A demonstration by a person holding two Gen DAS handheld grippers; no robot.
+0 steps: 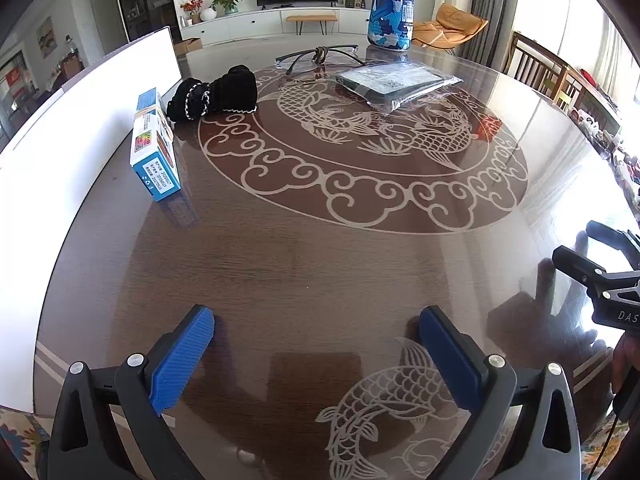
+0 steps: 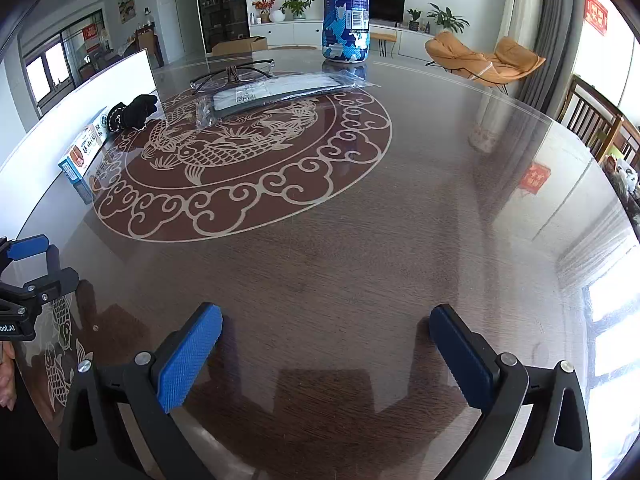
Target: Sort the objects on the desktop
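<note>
Reaching across the glass-topped round table (image 1: 320,264) is the main hazard: both the left gripper (image 1: 316,356) and the right gripper (image 2: 326,354) hang spread wide with nothing between their pads, well short of every object. Farthest ahead, the tall blue patterned bottle (image 2: 346,12) could topple if nudged high. Nearer, the plastic-wrapped flat package (image 1: 394,82) may slide on the slick glass. Left of the left gripper, the blue carton (image 1: 154,148) stands on edge by the white board (image 1: 80,120) and could tip. The black knitted fabric (image 1: 218,92) may snag; the thin eyeglasses (image 1: 316,58) could get pinched.

Blue-camouflage bottle (image 1: 391,4), black cloth (image 1: 218,94)
</note>
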